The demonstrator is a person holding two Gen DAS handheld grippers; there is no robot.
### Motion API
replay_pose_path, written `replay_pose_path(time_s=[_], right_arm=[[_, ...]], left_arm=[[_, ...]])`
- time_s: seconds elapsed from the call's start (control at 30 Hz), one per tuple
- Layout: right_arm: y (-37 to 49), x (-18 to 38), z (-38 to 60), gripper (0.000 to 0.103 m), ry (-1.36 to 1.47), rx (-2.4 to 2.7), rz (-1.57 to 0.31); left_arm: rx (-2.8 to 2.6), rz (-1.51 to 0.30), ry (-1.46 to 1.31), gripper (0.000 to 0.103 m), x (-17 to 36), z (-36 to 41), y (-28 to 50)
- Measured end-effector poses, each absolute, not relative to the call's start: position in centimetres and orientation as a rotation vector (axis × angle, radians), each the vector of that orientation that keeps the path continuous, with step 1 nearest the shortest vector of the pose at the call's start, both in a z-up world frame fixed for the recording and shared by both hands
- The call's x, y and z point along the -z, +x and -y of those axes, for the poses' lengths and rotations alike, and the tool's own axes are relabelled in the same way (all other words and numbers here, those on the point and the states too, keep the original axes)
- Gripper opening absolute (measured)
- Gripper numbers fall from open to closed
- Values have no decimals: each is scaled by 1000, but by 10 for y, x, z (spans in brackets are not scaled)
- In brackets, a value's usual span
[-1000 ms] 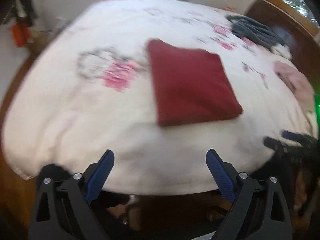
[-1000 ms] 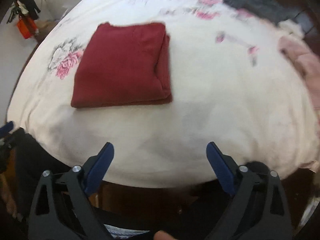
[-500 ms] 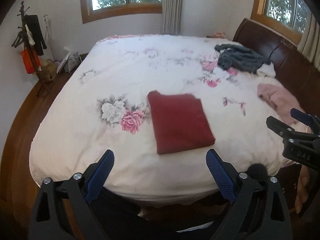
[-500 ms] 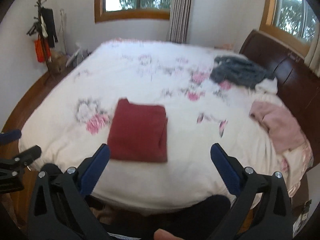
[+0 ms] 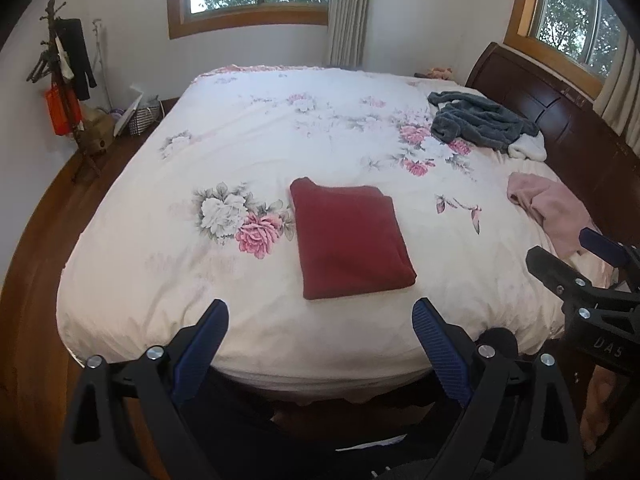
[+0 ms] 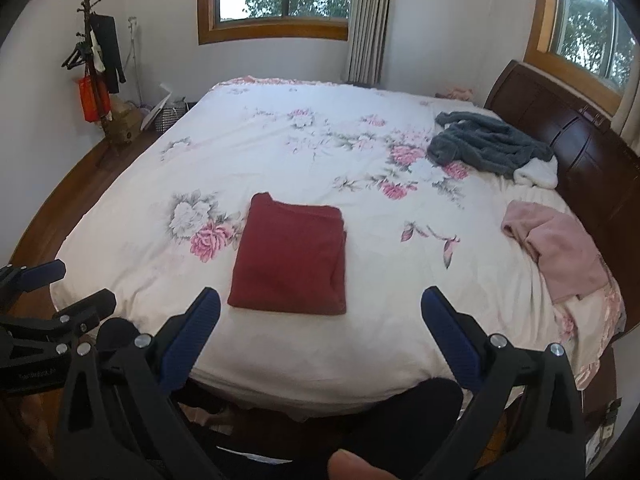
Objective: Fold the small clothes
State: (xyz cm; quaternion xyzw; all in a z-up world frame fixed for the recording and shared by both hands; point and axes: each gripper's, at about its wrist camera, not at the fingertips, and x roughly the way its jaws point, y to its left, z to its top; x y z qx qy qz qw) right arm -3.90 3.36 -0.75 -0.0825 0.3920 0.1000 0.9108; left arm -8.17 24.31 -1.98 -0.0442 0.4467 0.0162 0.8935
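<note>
Both claws were sitting wide open with nothing in them: left claw (image 5: 320,334) and right claw (image 6: 320,320) hung back off the near edge of the bed (image 5: 168,280), clear of the fabric. So no grip on anything at that point

The maroon garment (image 5: 350,240) was lying flat on the floral bedspread, near the front middle, folded into a tidy rectangle with the doubled edges stacked on its right side. A pink and white flower print sat just beside it on the left. Looked to me like that piece was done, so the step in hand was basically the gap between items

Further out, a pink garment (image 6: 556,248) was crumpled near the right edge of the bed, and a grey fleecy garment (image 6: 488,146) was heaped up toward the dark wooden headboard (image 6: 568,128), lying over something white. Both well apart from the maroon one

My guess for the next move: reach right for the pink one since it's nearer, pinch an edge, drag it to open bedspread and spread it flat before any folding
</note>
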Motion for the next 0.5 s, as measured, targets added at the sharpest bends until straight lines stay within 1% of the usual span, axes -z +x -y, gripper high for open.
replay_pose_path(time_s=[0.5], right_arm=[[-20,14,-39,100,-155,-211,-840]], left_arm=[[-26,-953,-97,93,30,-237,-67]])
